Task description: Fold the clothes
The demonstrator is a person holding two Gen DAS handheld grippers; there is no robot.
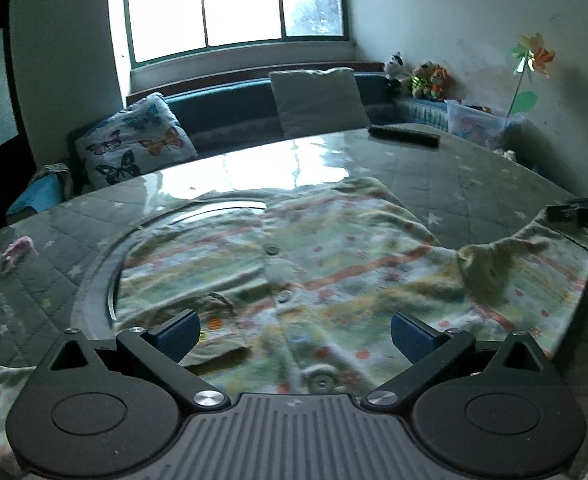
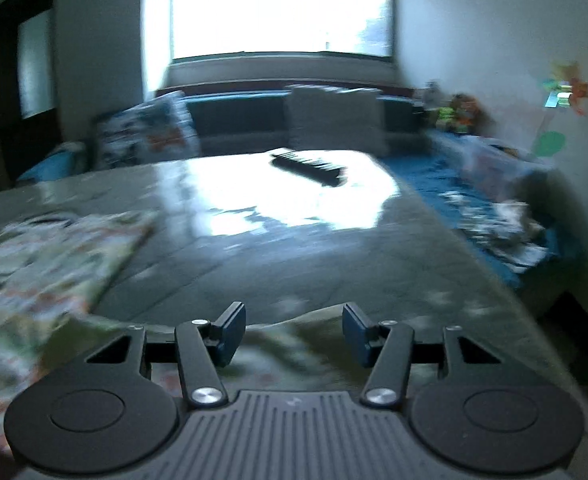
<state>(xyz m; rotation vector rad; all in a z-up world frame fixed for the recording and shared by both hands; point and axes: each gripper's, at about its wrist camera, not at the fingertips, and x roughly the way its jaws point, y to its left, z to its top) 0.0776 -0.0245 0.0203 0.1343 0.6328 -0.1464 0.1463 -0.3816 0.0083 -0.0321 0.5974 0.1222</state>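
Both hand-held grippers, left point(image 1: 294, 334) and right point(image 2: 294, 334), hover wide over the flat pastel-printed buttoned shirt point(image 1: 294, 248); sleeve fold pending, requiring an edge grasp.

Black linkage arms, blue fingers point(image 1: 178, 334) — silver screws

The left gripper point(image 1: 294, 336) points forward and slightly downward, its two blue-padded fingers point(image 1: 176, 334) spread wide apart with nothing between them. The right gripper point(image 2: 294, 334) also points forward, low and level, its blue pads point(image 2: 232, 332) parted to a narrower gap, nothing clamped.
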